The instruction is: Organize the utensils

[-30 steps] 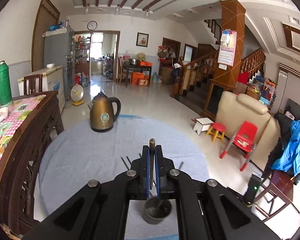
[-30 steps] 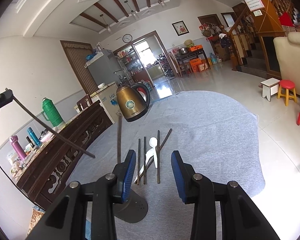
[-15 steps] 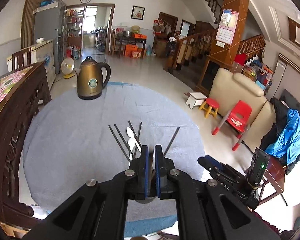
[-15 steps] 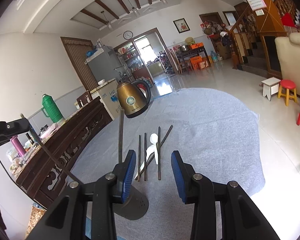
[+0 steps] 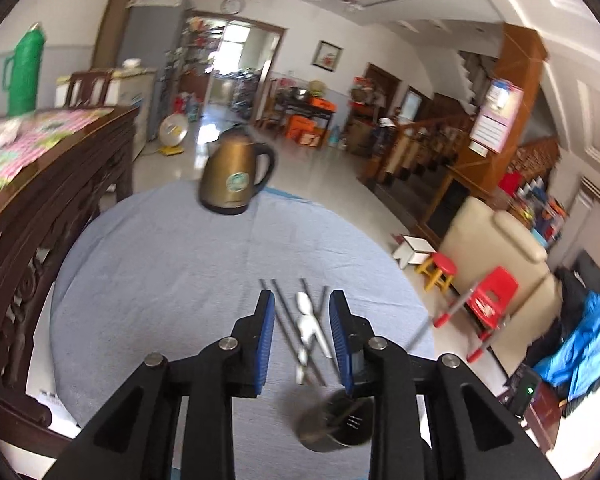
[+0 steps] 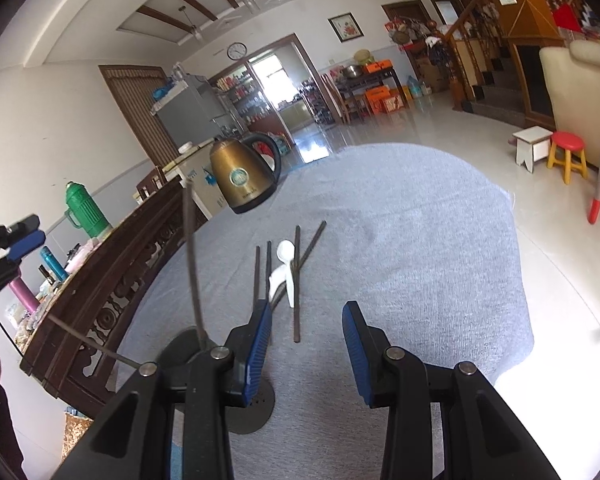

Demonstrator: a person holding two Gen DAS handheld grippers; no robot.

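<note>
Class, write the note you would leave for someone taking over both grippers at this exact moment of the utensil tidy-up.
Left gripper: jaws have just been opening, nothing between them.
Right gripper: open, empty.
Holder: near edge of the grey cloth, by the right gripper.
Done: two stowed chopsticks stand in the holder.
Left: loose chopsticks and white spoons lie on the cloth ahead of both grippers.

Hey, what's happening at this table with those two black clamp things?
A person is sorting utensils into a metal holder using two hand-held grippers. The left gripper has just opened, nothing between its jaws; one chopstick already stands in the holder. The right gripper hangs open above the remaining chopsticks and white spoons on the grey cloth.
</note>
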